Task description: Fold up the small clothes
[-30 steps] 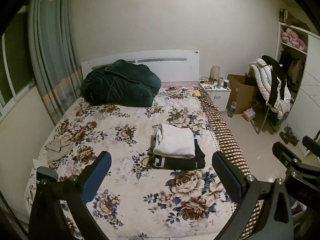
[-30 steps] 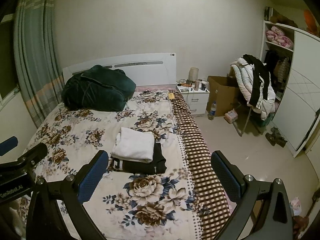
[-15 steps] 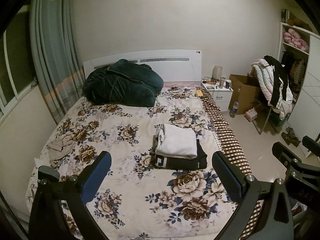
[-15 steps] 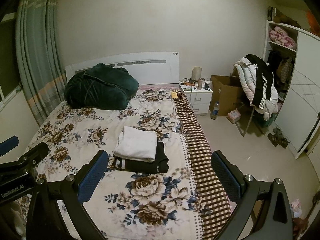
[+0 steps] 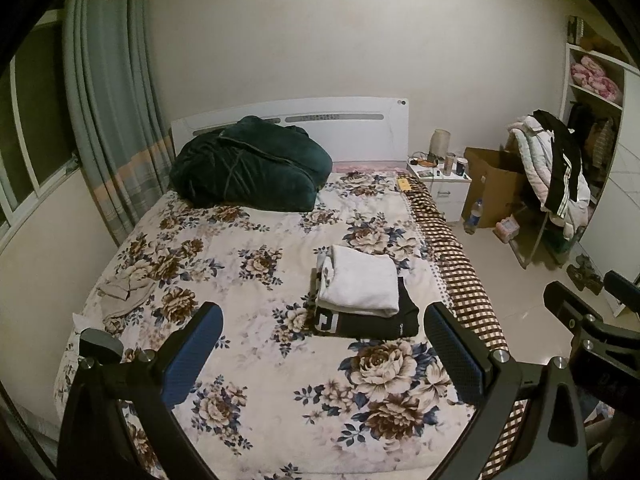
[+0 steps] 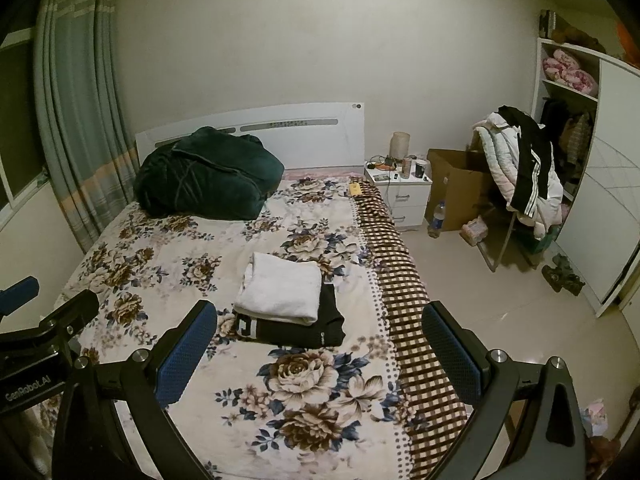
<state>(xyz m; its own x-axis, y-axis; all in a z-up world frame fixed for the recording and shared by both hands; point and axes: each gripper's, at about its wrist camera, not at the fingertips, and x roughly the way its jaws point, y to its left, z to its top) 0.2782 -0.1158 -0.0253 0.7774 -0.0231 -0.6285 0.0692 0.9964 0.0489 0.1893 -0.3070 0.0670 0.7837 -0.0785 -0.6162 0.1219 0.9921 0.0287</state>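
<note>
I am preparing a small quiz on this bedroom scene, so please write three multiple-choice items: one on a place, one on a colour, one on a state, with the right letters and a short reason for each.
1. Where does the unfolded beige garment lie?
A. on the bed's left side, apart from the folded stack
B. on the nightstand
C. on top of the stack

2. What colour is the top garment of the folded stack?
A. green
B. white
C. red

3. How do the left gripper and the right gripper stand?
A. both shut on cloth
B. one open, one shut
C. both open, holding nothing

Key: 1 A, it lies crumpled by the bed's left edge. 2 B, a white piece rests on the black garment. 3 C, each shows its fingers wide apart above the bed.
</note>
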